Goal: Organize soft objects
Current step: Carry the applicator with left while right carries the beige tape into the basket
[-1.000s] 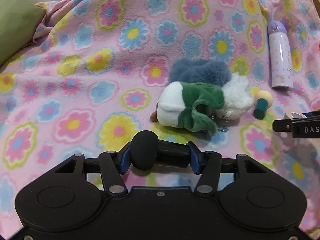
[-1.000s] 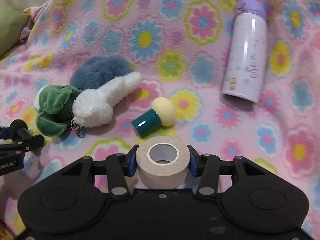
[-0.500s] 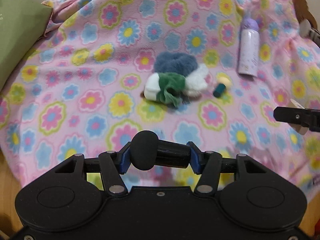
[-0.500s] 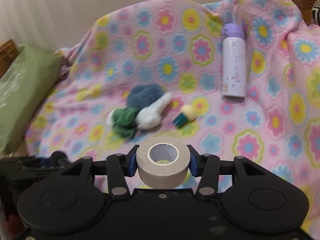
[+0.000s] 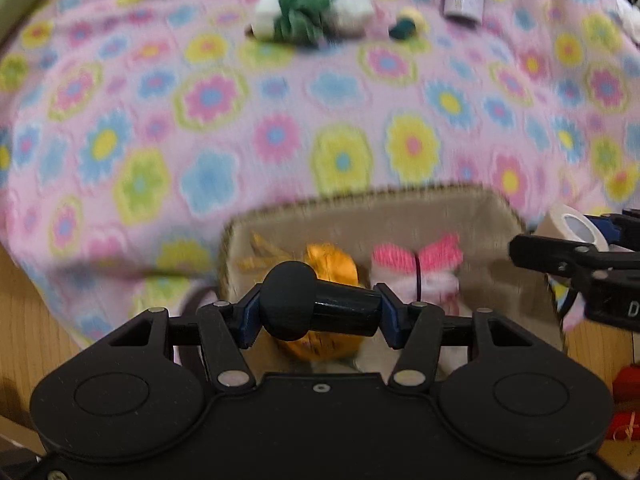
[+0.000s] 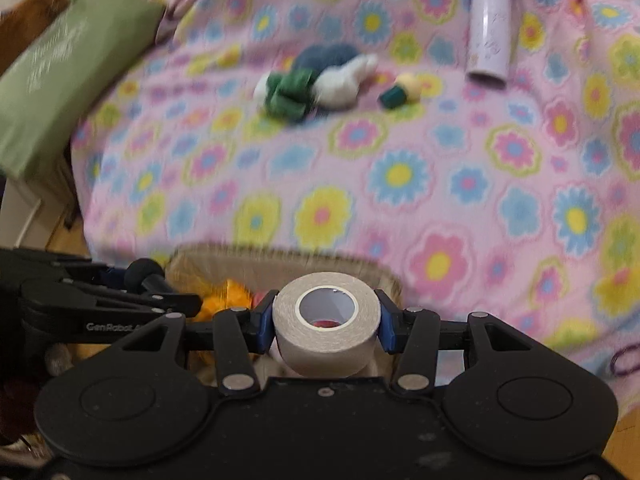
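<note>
Fleecy blanket (image 6: 440,184) – matt paper tape roll (image 6: 326,320), rough-woven basket (image 5: 360,208).

"GenRobot" is printed in white on the black body of the left gripper (image 6: 132,280); the lettering on the green cushion (image 6: 60,68) is too blurred to be read.

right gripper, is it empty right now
No, the right gripper is shut on a roll of tape, clamped between its blue pads over the basket.

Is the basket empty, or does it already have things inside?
Not empty: the basket holds an orange soft item and a pink-and-white one.
</note>
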### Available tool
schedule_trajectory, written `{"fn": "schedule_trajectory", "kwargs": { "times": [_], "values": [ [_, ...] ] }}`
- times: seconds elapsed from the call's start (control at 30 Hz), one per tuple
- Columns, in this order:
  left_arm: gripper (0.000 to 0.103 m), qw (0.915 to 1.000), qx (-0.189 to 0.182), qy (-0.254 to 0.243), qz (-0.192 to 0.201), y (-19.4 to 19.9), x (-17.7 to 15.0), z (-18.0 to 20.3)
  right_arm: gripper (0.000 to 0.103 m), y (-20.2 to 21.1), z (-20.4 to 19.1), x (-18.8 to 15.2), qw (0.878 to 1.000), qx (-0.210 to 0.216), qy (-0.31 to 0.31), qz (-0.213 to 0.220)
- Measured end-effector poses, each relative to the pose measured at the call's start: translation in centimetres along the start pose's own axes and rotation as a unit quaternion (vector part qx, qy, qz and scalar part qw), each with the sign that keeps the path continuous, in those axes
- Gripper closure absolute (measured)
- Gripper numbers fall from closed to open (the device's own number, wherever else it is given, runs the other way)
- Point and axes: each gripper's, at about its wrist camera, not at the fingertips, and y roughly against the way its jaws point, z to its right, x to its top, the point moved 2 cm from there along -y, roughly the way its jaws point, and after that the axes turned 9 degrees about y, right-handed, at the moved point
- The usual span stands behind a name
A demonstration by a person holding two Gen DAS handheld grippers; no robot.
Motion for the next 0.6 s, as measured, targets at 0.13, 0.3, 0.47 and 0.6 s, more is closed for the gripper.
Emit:
{"fn": "schedule_trajectory", "kwargs": {
  "times": [0.13, 0.3, 0.47, 0.6],
  "values": [
    [0.049, 0.9998, 0.003, 0.003, -0.021, -0.5, -1.2, 0.1, 0.055, -0.6, -0.4, -0.6, 1.0, 0.009, 0.001, -0.023],
    [0.049, 0.9993, 0.008, 0.003, -0.037, -0.8, -1.9, -0.1, 0.055, -1.1, -0.4, -0.5, 0.999, 0.003, 0.02, -0.044],
    [0.049, 0.9989, 0.006, 0.001, -0.045, -1.1, -2.1, -0.1, 0.055, -1.6, -1.0, -0.7, 0.998, 0.017, 0.029, -0.058],
    [0.048, 0.9987, 0.01, 0.001, -0.05, -1.2, -2.0, -0.1, 0.055, -1.7, -0.9, -0.7, 0.998, 0.014, 0.026, -0.064]
  ]
}}
